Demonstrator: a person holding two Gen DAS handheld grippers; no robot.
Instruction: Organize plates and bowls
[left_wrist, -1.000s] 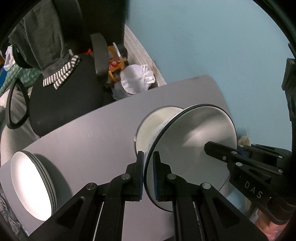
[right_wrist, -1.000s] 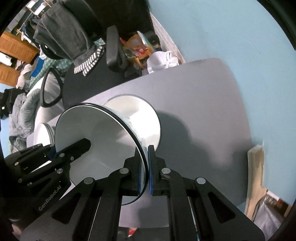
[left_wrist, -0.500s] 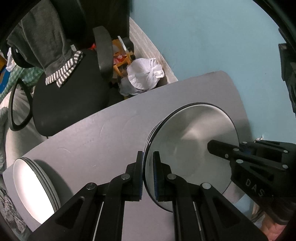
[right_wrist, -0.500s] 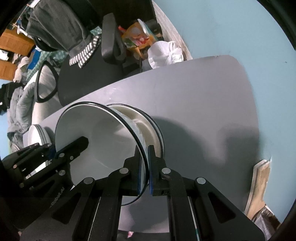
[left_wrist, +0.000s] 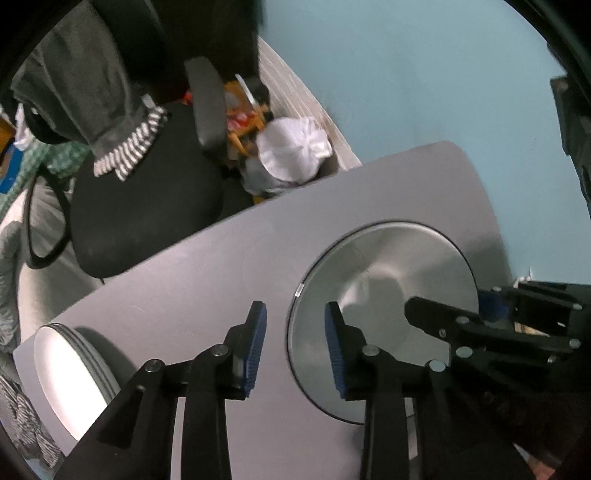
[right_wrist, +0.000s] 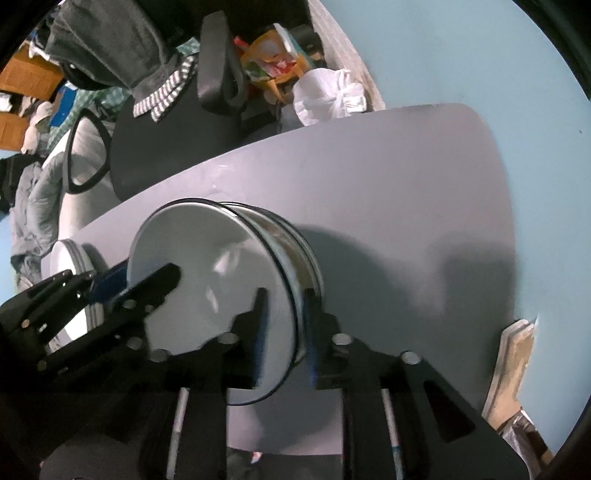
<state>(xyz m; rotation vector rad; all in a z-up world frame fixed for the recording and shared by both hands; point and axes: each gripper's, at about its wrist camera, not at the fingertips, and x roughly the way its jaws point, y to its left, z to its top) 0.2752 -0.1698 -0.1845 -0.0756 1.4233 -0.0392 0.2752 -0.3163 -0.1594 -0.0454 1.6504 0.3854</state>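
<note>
Between the left gripper's (left_wrist: 294, 341) spreading fingers stands the near rim of a white bowl (left_wrist: 384, 295), untouched by either pad; it sits nested on other bowls on the grey bench (left_wrist: 207, 273). Opposite, the right gripper's (right_wrist: 284, 325) fingers are also releasing its rim. Farther left lies a stack of plates (left_wrist: 70, 365).

A grey table (left_wrist: 207, 280) with a rounded corner fills the middle of both wrist views, running from the lower left up toward the right against a pale blue wall. Directly on it, right of centre in the left wrist view, stands a stack of white bowls (left_wrist: 384, 295) with thin dark rims. At the lower left edge of that frame sits a stack of white plates (left_wrist: 70, 365), well apart from the bowls
</note>
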